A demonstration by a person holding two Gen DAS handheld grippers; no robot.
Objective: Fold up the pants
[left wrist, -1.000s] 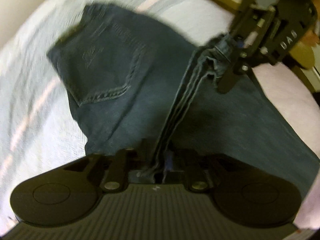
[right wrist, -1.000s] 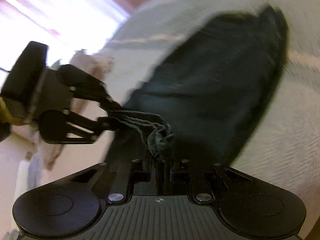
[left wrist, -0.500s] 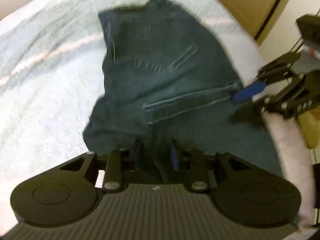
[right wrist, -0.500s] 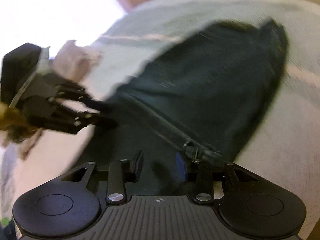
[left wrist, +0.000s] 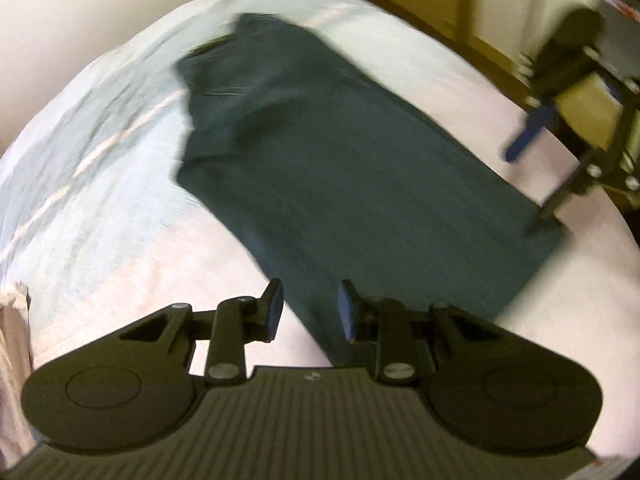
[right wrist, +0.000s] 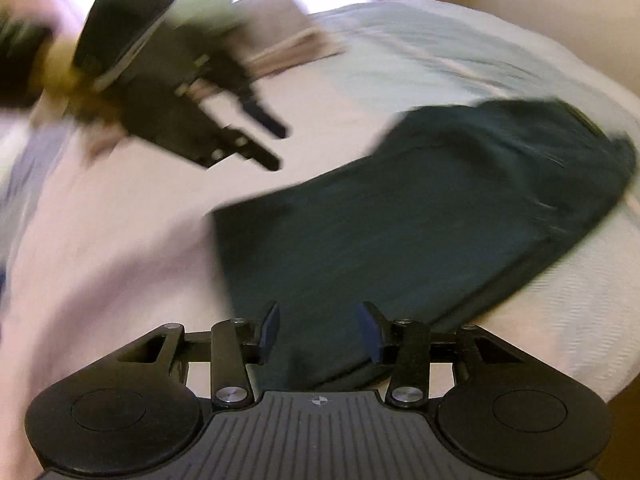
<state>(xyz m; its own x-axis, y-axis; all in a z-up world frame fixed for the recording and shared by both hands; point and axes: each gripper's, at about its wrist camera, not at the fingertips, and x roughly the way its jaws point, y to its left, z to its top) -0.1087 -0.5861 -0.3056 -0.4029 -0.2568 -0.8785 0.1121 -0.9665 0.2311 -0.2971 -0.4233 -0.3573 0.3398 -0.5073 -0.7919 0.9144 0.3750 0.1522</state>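
Folded jeans (left wrist: 340, 168) lie flat on the bed (left wrist: 100, 200). Left gripper (left wrist: 307, 312) fingers apart, empty; right gripper (right wrist: 320, 330) fingers opening, nothing between them.

dark matt denim pants (left wrist: 340, 152); pale woven bedspread (left wrist: 100, 184).

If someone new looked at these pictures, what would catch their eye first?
The dark jeans, folded into a long strip across the middle of the pale bedspread. Next, both grippers off the fabric: the left gripper open, the right gripper with its jaws opening and empty.
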